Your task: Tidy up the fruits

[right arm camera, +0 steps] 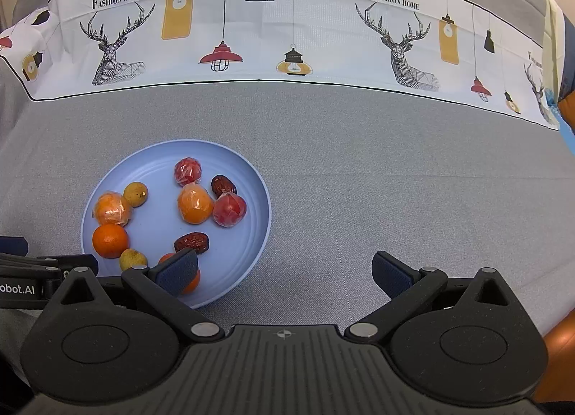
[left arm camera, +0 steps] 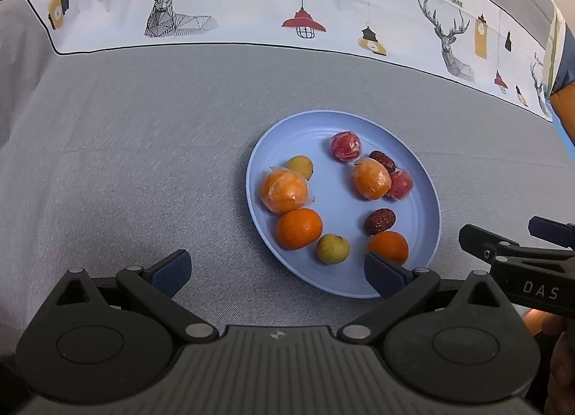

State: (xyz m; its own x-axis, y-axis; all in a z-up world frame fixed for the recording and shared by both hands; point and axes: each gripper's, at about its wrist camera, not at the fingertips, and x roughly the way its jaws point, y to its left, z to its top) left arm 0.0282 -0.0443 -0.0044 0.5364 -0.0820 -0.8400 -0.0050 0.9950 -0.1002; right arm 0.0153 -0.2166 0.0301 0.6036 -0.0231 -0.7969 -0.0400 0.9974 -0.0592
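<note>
A light blue plate [left arm camera: 424, 199] [right arm camera: 251, 235] lies on the grey cloth and holds several fruits: wrapped oranges [left arm camera: 284, 190] [right arm camera: 194, 204], bare oranges [left arm camera: 299, 228] [right arm camera: 109, 240], small yellow fruits [left arm camera: 332, 249] [right arm camera: 135, 194], wrapped red fruits [left arm camera: 345, 146] [right arm camera: 229, 210] and dark red dates [left arm camera: 379, 221] [right arm camera: 192, 242]. My left gripper [left arm camera: 276, 271] is open and empty at the plate's near-left edge. My right gripper [right arm camera: 284, 273] is open and empty at the plate's near-right edge; it also shows in the left wrist view [left arm camera: 517, 239].
A grey tablecloth [left arm camera: 143, 163] [right arm camera: 395, 181] covers the table. A white patterned band with deer and lamps [left arm camera: 251, 1] [right arm camera: 287, 37] runs along the far side. An orange and blue object [left arm camera: 566, 91] sits at the far right edge.
</note>
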